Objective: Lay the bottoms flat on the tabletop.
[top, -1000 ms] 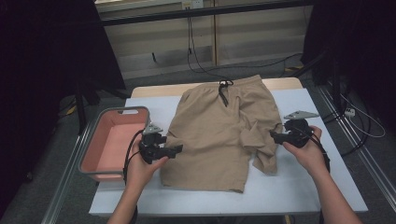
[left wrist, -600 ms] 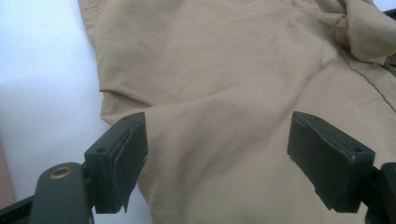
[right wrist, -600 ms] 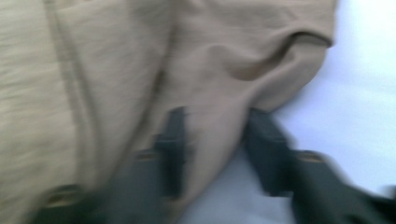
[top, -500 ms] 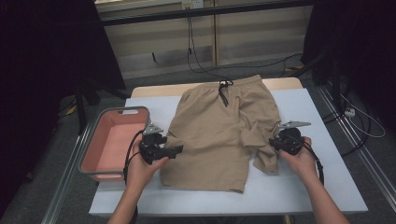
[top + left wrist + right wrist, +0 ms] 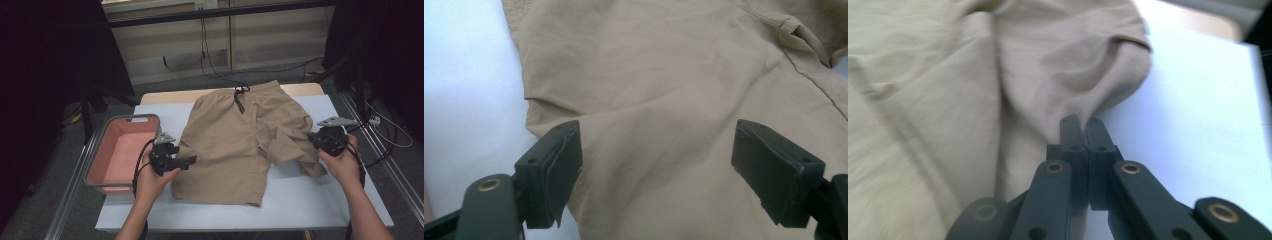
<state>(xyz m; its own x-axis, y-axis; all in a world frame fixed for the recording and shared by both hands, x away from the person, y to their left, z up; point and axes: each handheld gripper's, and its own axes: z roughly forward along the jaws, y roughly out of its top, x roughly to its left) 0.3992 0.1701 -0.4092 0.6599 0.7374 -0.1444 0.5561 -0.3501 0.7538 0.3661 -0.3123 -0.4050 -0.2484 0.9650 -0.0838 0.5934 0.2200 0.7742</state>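
- Shorts (image 5: 245,145): we have the fabric at the outer side of 1 tan leg pinched between the jaws of our right gripper (image 5: 1083,125), which have just been closing and now stand clamped together on the cloth; in the right gripper view the cloth bunches into folds that run to the jaw tips.
- In the high view our right gripper (image 5: 320,141) sits at the shorts' leg near the right edge of the worktop (image 5: 310,200), and that leg is folded up and crumpled toward it.
- Our left gripper (image 5: 656,165) has its 2 jaws spread wide, nothing between the pads; in the left gripper view they hang over flat tan cloth at the side edge of the other leg, with bare white worktop (image 5: 469,100) just beside.
- In the high view our left gripper (image 5: 187,161) points at the left side of the shorts, near the left edge of the worktop; whether its jaws touch the cloth we cannot tell.
- The shorts lie spread over the middle of the white worktop, waistband at the far edge, with a dark drawstring (image 5: 241,97) at its middle, and the hems toward the near edge.
- A pink bin (image 5: 100,165) with a grey rim stands against the left edge of the worktop, just beside our left hand (image 5: 155,182).
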